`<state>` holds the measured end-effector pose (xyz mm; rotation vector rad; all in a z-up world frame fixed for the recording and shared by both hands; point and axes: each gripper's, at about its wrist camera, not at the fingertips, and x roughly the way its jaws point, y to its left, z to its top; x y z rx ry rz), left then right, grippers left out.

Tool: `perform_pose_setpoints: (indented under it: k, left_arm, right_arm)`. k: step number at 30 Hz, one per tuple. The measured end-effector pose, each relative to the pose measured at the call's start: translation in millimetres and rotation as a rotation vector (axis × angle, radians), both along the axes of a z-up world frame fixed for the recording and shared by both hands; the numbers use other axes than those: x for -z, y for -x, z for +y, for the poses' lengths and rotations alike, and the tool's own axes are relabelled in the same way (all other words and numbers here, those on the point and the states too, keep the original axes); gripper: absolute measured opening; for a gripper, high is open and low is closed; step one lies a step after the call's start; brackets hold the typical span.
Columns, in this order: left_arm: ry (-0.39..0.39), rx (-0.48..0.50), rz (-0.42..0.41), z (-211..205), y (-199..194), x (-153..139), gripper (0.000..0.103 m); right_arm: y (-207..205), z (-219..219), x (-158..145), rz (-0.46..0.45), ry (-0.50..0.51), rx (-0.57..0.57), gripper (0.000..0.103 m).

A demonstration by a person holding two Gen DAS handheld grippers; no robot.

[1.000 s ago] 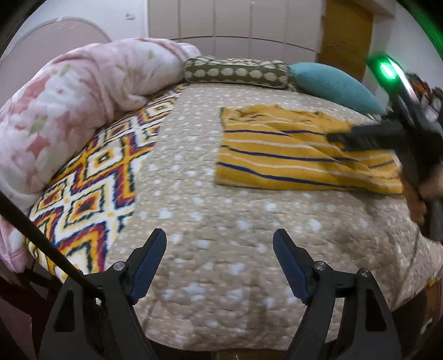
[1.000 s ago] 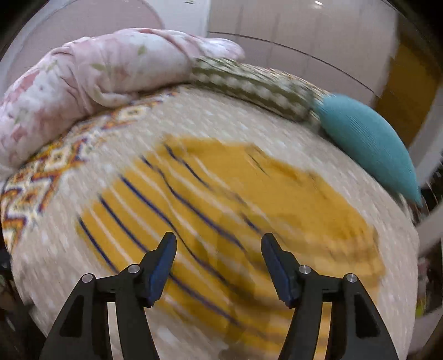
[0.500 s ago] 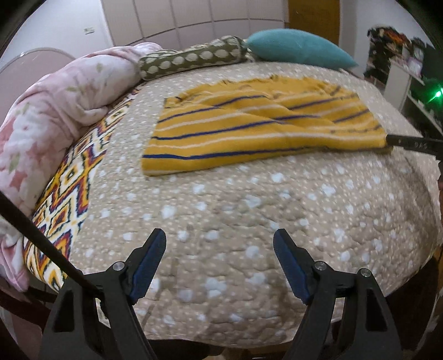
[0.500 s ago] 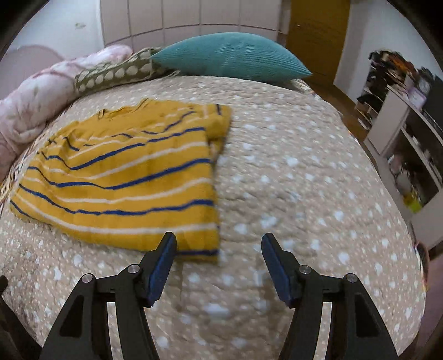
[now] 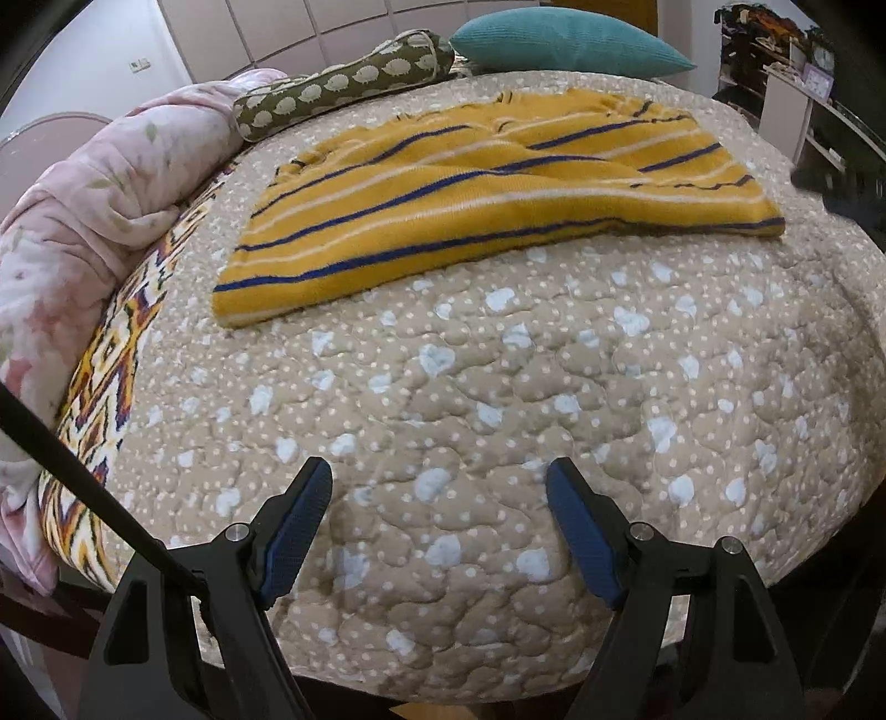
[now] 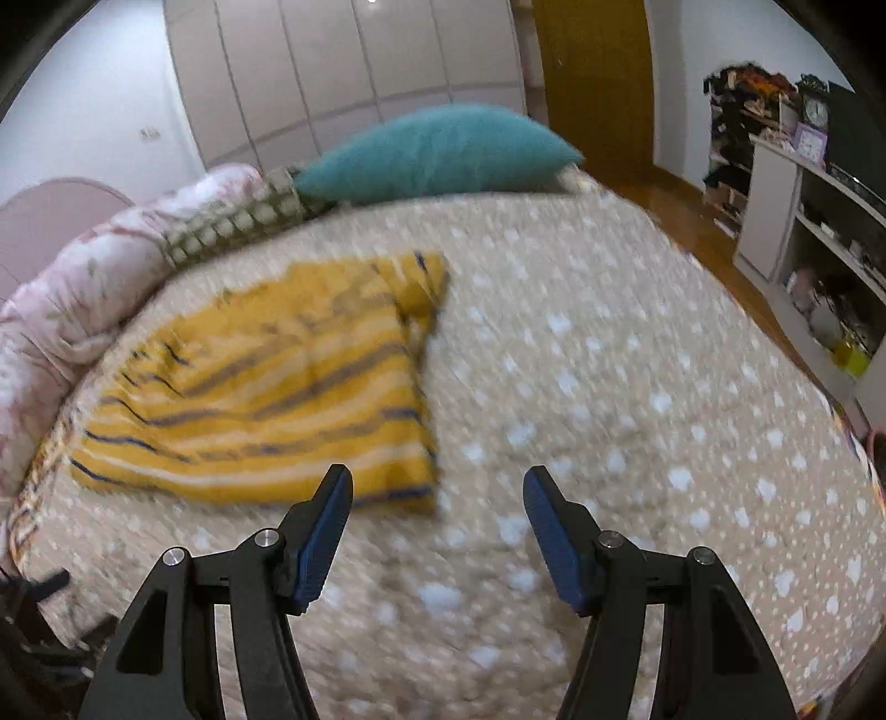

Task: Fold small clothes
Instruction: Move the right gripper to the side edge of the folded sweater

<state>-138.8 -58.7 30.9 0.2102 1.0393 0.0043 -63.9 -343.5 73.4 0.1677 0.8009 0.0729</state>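
A yellow garment with blue and white stripes (image 5: 487,188) lies folded flat on the beige dotted bedspread (image 5: 498,415). In the right wrist view the garment (image 6: 266,399) is blurred, left of centre. My left gripper (image 5: 440,518) is open and empty, above the bed's near edge, well short of the garment. My right gripper (image 6: 437,515) is open and empty, just in front of the garment's near right corner. A dark part of the right gripper shows at the right edge of the left wrist view (image 5: 830,183).
A pink floral duvet (image 5: 94,221) lies rolled along the left. A green patterned bolster (image 5: 343,94) and a teal pillow (image 5: 565,44) lie at the head. A patterned blanket (image 5: 111,376) edges the left side. White shelves (image 6: 819,232) stand to the right.
Both grippers have pulled back from the garment toward the bed's near edge. The right wrist view has swung and is blurred by motion. The garment lies where it was.
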Motion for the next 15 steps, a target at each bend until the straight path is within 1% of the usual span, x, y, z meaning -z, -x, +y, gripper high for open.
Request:
perform_pose_setpoints:
  k: [3, 6, 9, 11, 13, 15]
  left_arm:
    - [-0.001, 0.0, 0.0, 0.0, -0.3, 1.4, 0.08]
    - [-0.002, -0.007, 0.003, 2.9, -1.5, 3.7, 0.084]
    - [0.012, -0.015, 0.012, 5.9, -2.9, 5.3, 0.087]
    - [0.02, -0.022, 0.013, 8.1, -3.5, 6.3, 0.089]
    - [0.03, -0.026, 0.015, 11.0, -4.3, 7.8, 0.091]
    - [0.035, -0.028, 0.015, 13.1, -5.3, 9.2, 0.093]
  right_arm:
    - [-11.5, 18.9, -8.9, -0.023, -0.022, -0.05, 0.069]
    - [-27.0, 46.2, -3.5, -0.02, -0.003, -0.107, 0.068]
    - [-46.1, 67.2, 14.5, 0.038, -0.006, -0.139, 0.047]
    - [-56.4, 71.6, 29.5, 0.074, -0.002, -0.131, 0.047]
    - [-61.3, 69.3, 43.0, 0.101, 0.015, -0.109, 0.045]
    - [-57.9, 65.0, 44.7, 0.093, 0.015, -0.104, 0.044]
